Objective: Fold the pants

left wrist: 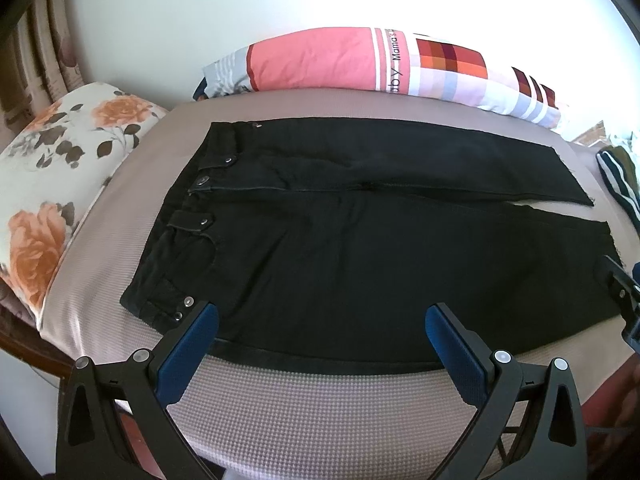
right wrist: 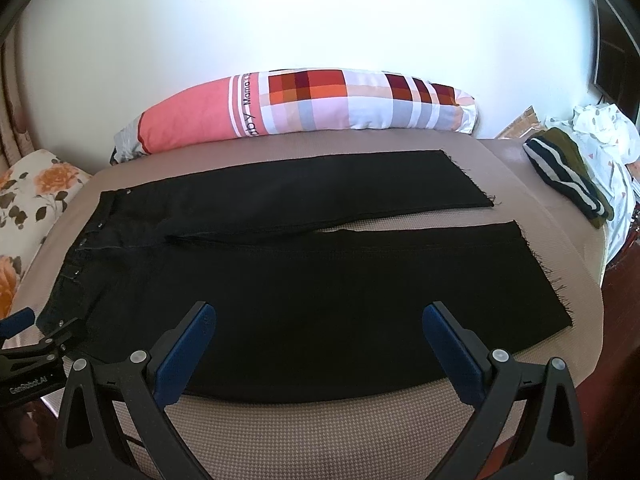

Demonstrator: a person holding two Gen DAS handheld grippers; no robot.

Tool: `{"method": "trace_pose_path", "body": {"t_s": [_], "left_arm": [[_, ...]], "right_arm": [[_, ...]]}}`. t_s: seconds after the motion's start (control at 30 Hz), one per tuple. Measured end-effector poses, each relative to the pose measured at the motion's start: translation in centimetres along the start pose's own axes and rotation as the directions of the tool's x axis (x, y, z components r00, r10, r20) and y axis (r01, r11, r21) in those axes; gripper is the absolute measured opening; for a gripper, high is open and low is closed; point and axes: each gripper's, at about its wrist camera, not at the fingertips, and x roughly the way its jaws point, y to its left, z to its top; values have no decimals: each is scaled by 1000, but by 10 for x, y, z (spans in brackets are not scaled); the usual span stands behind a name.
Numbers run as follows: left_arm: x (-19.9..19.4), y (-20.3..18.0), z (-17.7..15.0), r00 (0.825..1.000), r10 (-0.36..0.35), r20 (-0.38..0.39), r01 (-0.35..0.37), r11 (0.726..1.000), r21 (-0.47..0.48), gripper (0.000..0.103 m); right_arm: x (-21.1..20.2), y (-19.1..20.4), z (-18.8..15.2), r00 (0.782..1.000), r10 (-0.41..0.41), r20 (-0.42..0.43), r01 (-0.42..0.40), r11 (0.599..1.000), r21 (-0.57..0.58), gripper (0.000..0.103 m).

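Pants [right wrist: 320, 280] lie flat on the bed [left wrist: 320, 400], unfolded. Our left gripper [left wrist: 322, 322] and right gripper [right wrist: 320, 320] hover spread wide, empty; next we pinch the near edge just ahead.

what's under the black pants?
The pants lie flat on a tan textured bed cover, which shows all round them and in the gap between the legs. Anything beneath the fabric itself is hidden. Both grippers, left and right, are open above the near edge.

Black gripper [left wrist: 322, 320] frames w/ blue pads [left wrist: 188, 354], silver screws.
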Motion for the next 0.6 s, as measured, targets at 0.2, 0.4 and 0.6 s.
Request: {"method": "trace_pose_path", "body": {"t_s": [0.2, 0.4, 0.6], "left_arm": [[2, 0, 0, 1000, 5, -6, -5, 1000, -4, 103], [2, 1, 0, 1000, 7, -7, -7, 1000, -3, 103], [2, 1, 0, 1000, 5, -4, -5, 1000, -4, 103]], "right_arm": [[0, 4, -5, 1000, 6, 8, -6, 1000, -14, 103], [0, 5, -7, 1000, 7, 9, -7, 1000, -23, 103], [0, 5, -6, 1000, 4, 10, -4, 1000, -24, 103]]}}
